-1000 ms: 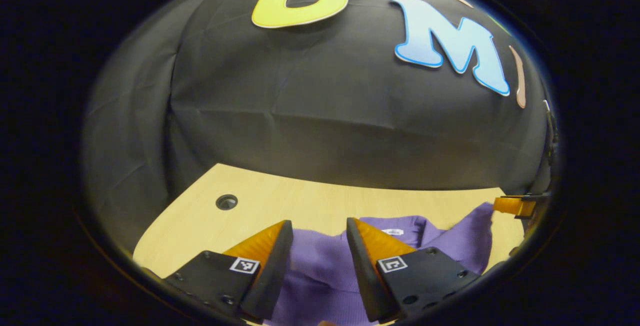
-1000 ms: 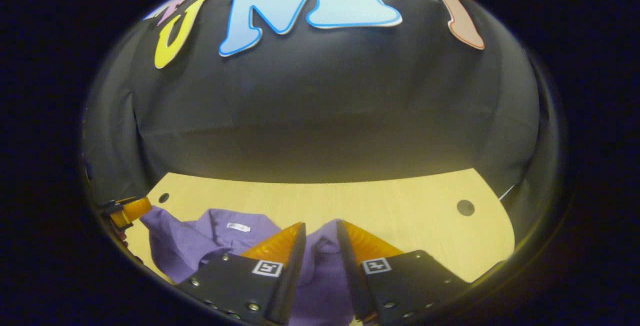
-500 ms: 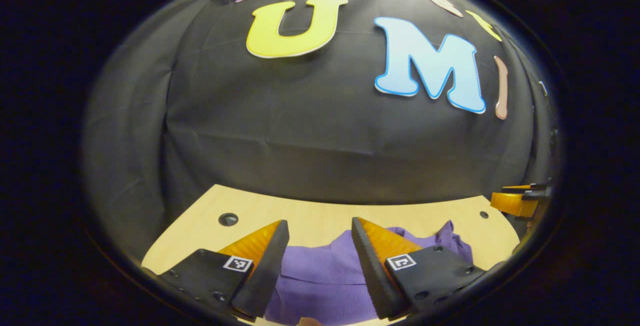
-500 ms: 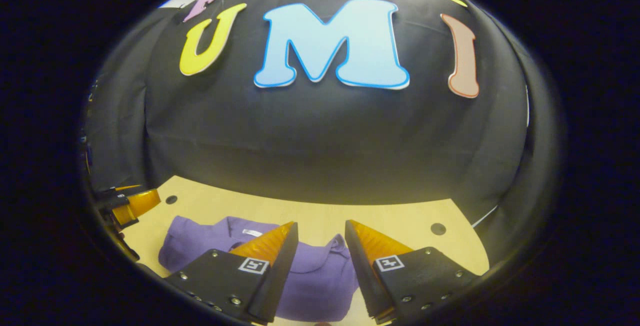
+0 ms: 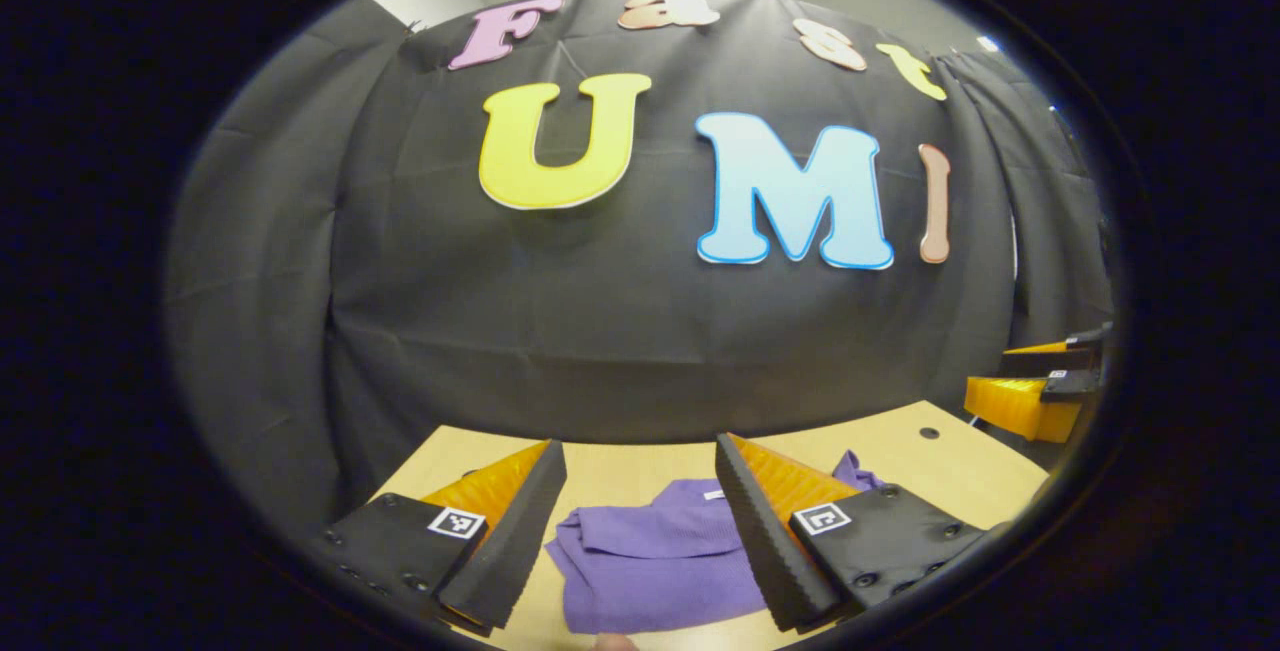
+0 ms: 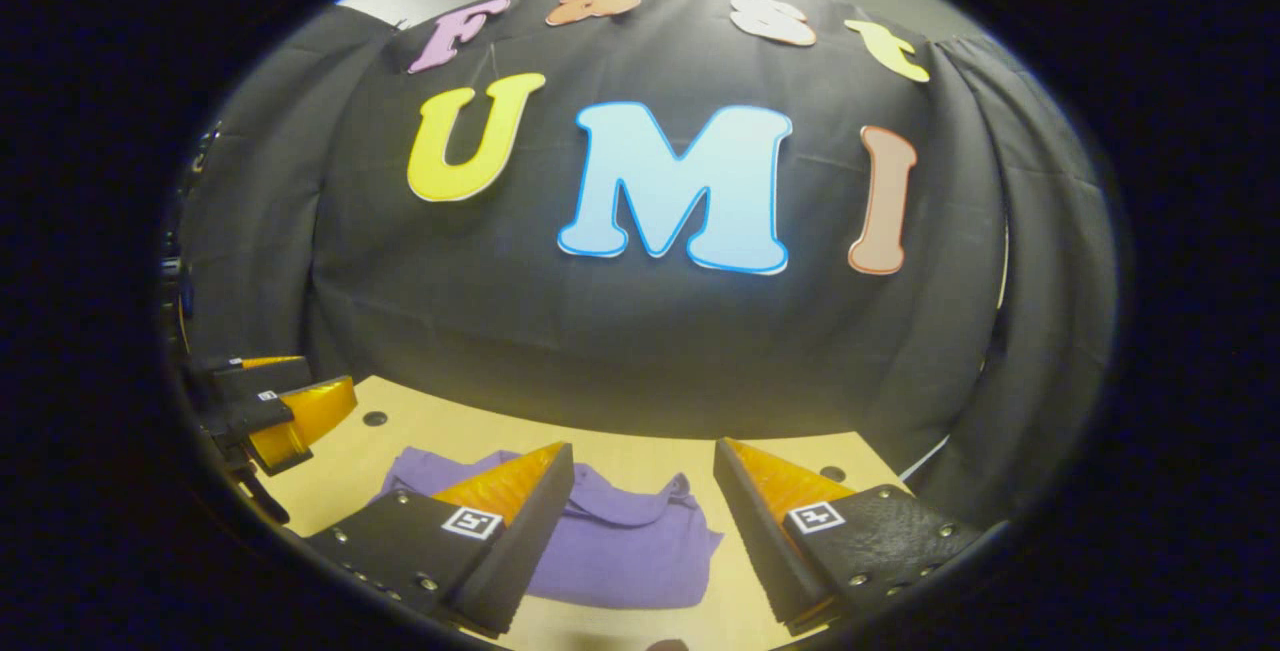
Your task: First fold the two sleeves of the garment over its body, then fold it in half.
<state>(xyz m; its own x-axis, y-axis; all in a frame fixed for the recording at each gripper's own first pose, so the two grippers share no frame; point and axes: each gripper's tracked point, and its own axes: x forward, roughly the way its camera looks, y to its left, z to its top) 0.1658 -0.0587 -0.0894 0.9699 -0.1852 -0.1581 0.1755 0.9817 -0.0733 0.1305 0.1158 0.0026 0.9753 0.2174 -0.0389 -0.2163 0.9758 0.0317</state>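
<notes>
We have let go and lifted both tools, left tool (image 5: 640,516) and right tool (image 6: 640,511) now gaping empty above the folded purple knit garment (image 5: 655,559) lying mid pale wooden worktop (image 5: 960,466), folding apparently finished.

The left gripper (image 5: 640,531) hangs above the table (image 5: 960,466) with its jaws spread wide and nothing between them. Below the gap lies the purple garment (image 5: 650,566), folded into a compact bundle on the wood, a small white tag near its far edge. At the right rim the other gripper (image 5: 1035,391) shows, off the cloth; its jaws seem parted, though the edge distortion makes that uncertain.
</notes>
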